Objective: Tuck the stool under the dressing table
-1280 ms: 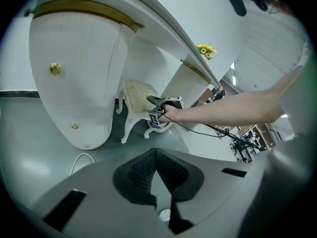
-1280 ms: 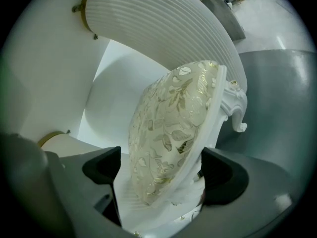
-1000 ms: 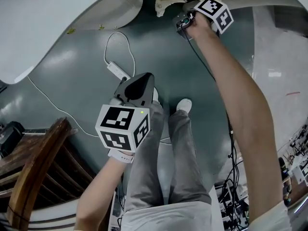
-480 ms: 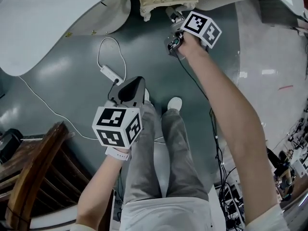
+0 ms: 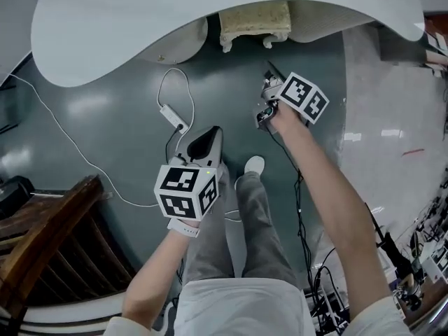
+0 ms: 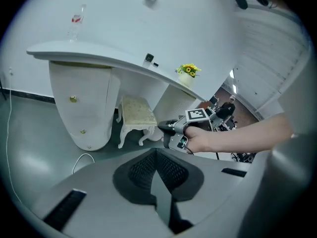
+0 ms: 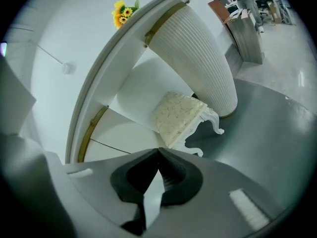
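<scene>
Two grippers hover above the grey floor [image 5: 105,117], their cubes bearing black-and-white square markers. The left gripper [image 5: 208,133] has its fingers pressed together, empty. The right gripper [image 5: 269,77] has fingers that have just closed on nothing. Beyond them the cream stool [image 5: 255,21] stands partly under the white bench [image 5: 105,33], between its pedestals, with yellow flowers [image 6: 187,71] on top.

Bright even light, soft glare, fisheye-warped dark edges

1 stool [image 5: 255,23], 1 dressing table [image 5: 140,19], 1 wooden chair [image 5: 42,236], 1 flower pot [image 6: 187,74], 2 grippers: left gripper [image 5: 212,131], right gripper [image 5: 271,75].
</scene>
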Demonstrator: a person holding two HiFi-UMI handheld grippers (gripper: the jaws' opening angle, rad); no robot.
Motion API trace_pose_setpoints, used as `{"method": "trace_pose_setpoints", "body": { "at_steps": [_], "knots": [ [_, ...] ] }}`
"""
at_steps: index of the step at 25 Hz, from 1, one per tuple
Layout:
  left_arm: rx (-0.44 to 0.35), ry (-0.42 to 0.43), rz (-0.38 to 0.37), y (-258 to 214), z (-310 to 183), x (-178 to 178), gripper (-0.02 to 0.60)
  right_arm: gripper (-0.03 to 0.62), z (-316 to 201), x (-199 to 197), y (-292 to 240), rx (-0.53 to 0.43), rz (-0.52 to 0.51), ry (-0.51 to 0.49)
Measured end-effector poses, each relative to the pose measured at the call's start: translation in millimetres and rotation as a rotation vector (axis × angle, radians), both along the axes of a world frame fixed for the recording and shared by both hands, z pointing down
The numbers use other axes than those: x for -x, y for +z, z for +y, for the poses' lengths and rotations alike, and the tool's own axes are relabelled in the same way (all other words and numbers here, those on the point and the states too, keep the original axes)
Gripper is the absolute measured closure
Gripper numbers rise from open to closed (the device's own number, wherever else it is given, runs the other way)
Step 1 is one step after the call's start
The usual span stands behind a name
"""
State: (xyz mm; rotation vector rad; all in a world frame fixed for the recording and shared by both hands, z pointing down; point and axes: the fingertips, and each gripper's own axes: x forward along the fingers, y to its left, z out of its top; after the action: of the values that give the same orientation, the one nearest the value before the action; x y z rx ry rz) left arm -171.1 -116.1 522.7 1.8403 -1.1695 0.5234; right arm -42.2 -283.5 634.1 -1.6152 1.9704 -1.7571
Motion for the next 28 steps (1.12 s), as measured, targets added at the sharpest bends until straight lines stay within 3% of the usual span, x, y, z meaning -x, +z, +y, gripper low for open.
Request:
{"method": "trace_pose_setpoints", "body": {
  "at_steps": [14,22,28],
  "knots": [
    [-0.059,-0.055,0.021,-93,50,-21,0.572,0.583,73,-14,-155,-0.134,-0.076,-0.127],
    [-0.098,-0.099,0.054,-139,73,-37,0.572,0.585,135,-33,-227,-0.223,-0.043,-0.223],
    [-0.132,-0.110,0.057,-175,86,-43,0.572,0.585,170,-36,-286,-0.335,0.091,-0.346]
  ]
}}
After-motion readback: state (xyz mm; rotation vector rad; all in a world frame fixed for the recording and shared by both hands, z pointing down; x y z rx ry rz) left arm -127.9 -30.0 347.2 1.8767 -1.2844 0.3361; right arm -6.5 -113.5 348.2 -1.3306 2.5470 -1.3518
